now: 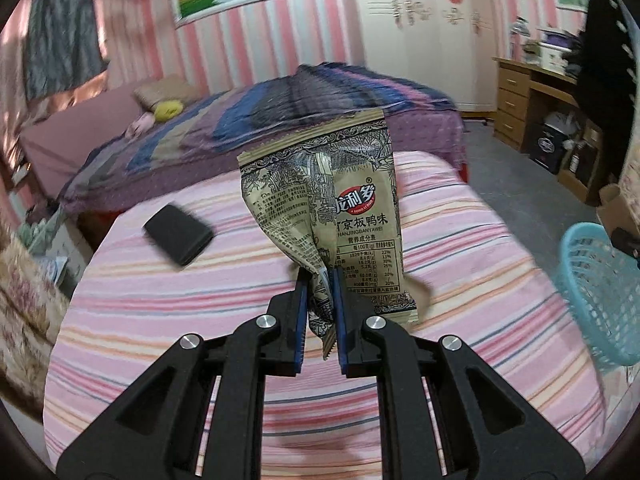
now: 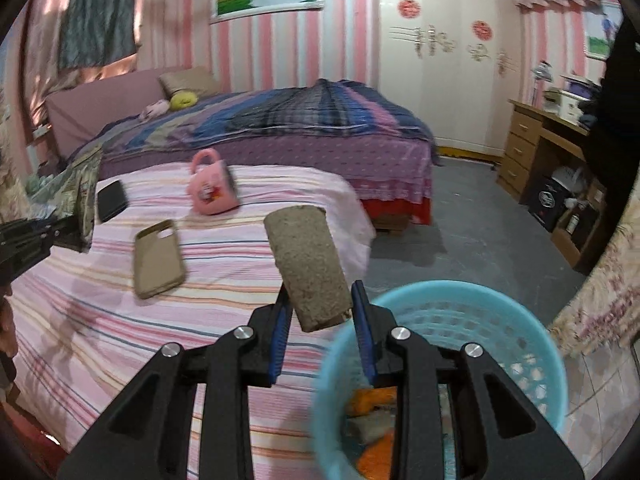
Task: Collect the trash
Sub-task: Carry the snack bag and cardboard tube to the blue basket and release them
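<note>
- The left gripper (image 1: pixel 319 280) had its jaws clenched on a snack wrapper (image 1: pixel 326 216), pinched only at a crumpled lower corner above the striped counter (image 1: pixel 160 312); a thin hold like that could slip on the way to the bin.
- A black phone (image 1: pixel 179 234), a phone case (image 2: pixel 159 258) and a pink mug (image 2: pixel 212 188) lay near the counter's far edge, risking being swept along.
- The right gripper (image 2: pixel 318 300) grasped a cardboard tube (image 2: pixel 308 264) by its end, beside the counter's right edge; tilted, it might miss the blue basket (image 2: pixel 532 344).
</note>
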Demonstrator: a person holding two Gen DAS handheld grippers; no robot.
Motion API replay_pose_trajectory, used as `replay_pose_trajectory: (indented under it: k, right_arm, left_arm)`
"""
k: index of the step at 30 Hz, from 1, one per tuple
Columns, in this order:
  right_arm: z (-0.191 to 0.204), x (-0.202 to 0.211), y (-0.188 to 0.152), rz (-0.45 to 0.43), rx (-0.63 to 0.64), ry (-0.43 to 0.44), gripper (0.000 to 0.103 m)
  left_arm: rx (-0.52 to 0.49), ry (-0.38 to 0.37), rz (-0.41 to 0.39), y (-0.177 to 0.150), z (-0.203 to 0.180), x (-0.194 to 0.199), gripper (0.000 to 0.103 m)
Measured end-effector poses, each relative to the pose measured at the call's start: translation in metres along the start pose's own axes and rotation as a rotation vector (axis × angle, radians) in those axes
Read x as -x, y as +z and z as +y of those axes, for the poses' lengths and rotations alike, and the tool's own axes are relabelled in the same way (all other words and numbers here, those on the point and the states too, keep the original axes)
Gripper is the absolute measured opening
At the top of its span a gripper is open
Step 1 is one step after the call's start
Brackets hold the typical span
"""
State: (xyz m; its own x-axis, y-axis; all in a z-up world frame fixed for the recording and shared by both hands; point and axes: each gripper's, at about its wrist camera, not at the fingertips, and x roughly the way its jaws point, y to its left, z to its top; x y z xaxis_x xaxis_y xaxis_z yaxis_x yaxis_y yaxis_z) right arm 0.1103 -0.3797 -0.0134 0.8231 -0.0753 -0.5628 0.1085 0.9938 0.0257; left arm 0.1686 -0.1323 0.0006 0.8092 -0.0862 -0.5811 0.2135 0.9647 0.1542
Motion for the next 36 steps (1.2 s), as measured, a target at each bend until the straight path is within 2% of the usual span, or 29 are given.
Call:
replay_pose_trajectory:
  k: [8,15,20,25,28,30,34,36]
  right_arm:
    - [-0.053,0.004,-0.009,0.035,-0.008,-0.155,0.030]
    - [-0.115,0.022,-0.027,0.059,-0.057,-0.174,0.030]
    - [-0.153,0.037,-0.038,0.052,-0.107,-0.181,0.030]
    - [-0.158,0.031,-0.044,0.044,-0.147,-0.188,0.030]
    - [-0.163,0.027,-0.047,0.036,-0.161,-0.187,0.030]
    - [-0.165,0.027,-0.048,0.038,-0.160,-0.187,0.030]
    - [-0.170,0.032,-0.048,0.040,-0.159,-0.185,0.030]
    - [-0.169,0.033,-0.048,0.038,-0.161,-0.184,0.030]
  left_arm:
    - [-0.064,-0.127,-0.025,0.009,-0.106,0.010,0.011]
    - [-0.119,-0.213,-0.005,0.003,-0.187,0.005,0.011]
    - [-0.148,-0.260,0.010,-0.001,-0.228,0.002,0.011]
    - [-0.186,-0.296,0.006,-0.007,-0.261,0.006,0.012]
    - [-0.181,-0.311,0.008,-0.009,-0.267,0.007,0.033]
    - [-0.181,-0.303,-0.003,-0.009,-0.266,0.008,0.055]
    - [-0.176,-0.280,-0.024,-0.009,-0.257,0.012,0.068]
    - [-0.150,-0.274,-0.026,-0.008,-0.247,0.013,0.079]
